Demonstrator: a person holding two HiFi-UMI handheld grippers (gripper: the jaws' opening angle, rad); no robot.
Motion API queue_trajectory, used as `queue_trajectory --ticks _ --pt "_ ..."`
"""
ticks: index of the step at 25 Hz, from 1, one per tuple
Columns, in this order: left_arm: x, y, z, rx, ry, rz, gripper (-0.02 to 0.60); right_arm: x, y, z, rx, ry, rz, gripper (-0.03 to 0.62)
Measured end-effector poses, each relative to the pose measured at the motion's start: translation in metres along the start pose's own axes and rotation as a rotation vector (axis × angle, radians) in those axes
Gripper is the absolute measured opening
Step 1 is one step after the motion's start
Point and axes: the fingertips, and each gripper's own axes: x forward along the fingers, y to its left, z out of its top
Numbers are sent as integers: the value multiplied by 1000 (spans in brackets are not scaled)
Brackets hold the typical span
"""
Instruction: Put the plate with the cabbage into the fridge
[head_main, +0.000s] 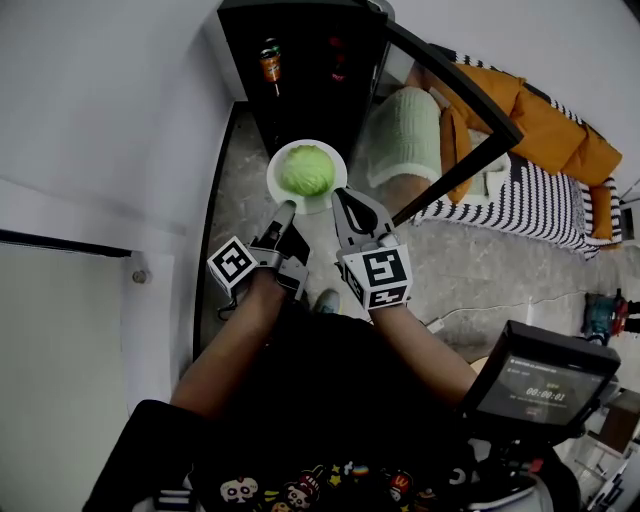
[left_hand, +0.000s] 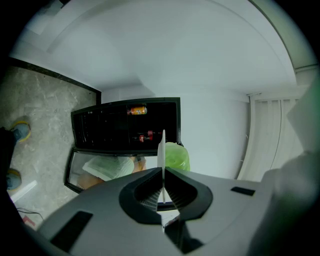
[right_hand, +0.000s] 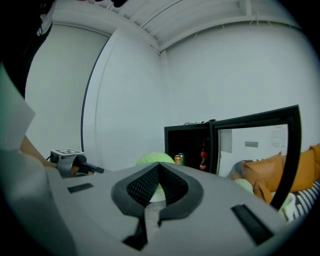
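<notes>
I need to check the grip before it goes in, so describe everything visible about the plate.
The plate is round, white and thin, seemingly ceramic or plastic, held roughly level in the air before the open fridge. A pale green cabbage sits on it, covering most of the top. The left gripper and right gripper each have tongs shut on its near rim.

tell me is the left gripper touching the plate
Touching. The left gripper view shows the plate edge-on, its rim pinched between the shut jaws of the left gripper.
</notes>
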Motion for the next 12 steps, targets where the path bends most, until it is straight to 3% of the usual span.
queue_trajectory --ticks 12 --pt "8 -2 3 -3 13 -4 15 1 -6 3 10 -13 -13 6"
